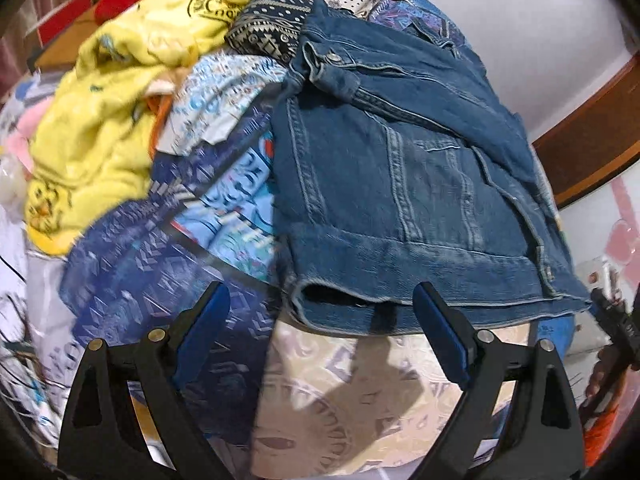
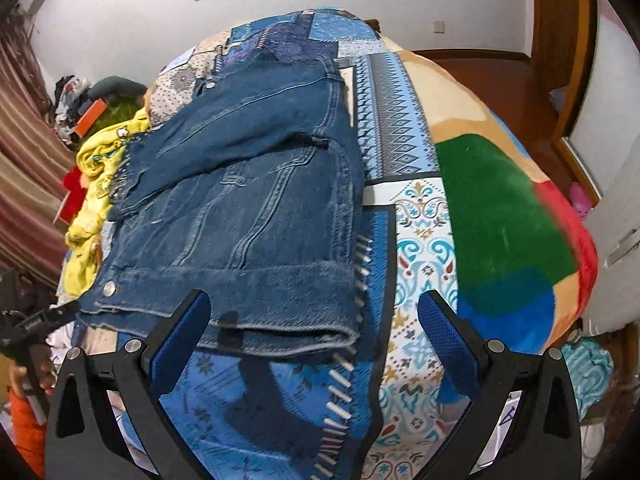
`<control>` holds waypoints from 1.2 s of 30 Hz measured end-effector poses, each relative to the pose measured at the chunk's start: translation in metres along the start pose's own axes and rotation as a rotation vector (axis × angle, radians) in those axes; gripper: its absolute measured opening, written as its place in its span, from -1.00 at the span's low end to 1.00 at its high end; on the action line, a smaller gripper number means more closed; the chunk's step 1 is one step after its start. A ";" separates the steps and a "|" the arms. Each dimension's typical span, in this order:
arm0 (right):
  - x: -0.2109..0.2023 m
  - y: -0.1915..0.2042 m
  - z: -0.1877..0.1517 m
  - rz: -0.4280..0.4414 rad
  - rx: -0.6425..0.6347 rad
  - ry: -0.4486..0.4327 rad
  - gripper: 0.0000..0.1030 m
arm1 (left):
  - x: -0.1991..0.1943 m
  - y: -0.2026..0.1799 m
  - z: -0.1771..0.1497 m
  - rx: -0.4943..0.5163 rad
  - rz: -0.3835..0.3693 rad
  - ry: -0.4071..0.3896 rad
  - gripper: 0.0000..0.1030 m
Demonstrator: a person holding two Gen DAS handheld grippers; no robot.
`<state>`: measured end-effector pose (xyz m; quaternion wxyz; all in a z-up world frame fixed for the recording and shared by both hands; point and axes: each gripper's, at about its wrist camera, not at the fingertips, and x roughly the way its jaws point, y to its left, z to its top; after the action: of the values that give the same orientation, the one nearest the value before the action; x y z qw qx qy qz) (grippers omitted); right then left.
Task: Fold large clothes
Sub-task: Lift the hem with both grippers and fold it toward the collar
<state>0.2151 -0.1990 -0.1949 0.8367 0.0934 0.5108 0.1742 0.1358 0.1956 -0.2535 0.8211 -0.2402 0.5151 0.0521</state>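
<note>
A blue denim jacket [image 1: 400,184] lies folded on the patterned bedspread [image 1: 352,392], hem toward me, one sleeve laid across its top. It also shows in the right wrist view [image 2: 240,208]. My left gripper [image 1: 320,300] is open and empty, its blue pads just short of the jacket's hem on the left side. My right gripper [image 2: 314,308] is open and empty, just short of the hem's right corner. The other gripper shows at each view's edge [image 1: 616,320].
A pile of unfolded clothes with a yellow garment [image 1: 104,120] and a dark patterned cloth [image 1: 272,20] lies left of the jacket. The bedspread [image 2: 416,240] and a green, red and blue blanket [image 2: 500,216] spread to the right. Wooden floor and white walls lie beyond.
</note>
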 end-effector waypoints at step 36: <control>0.018 0.037 0.193 0.260 0.023 -0.269 -0.80 | -0.046 -0.068 0.217 -0.001 -0.092 -0.393 -0.79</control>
<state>0.3864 -0.1536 -0.1080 0.8668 0.1905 0.3799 0.2607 0.3146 0.2407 -0.1135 0.9073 -0.2491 0.3332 0.0605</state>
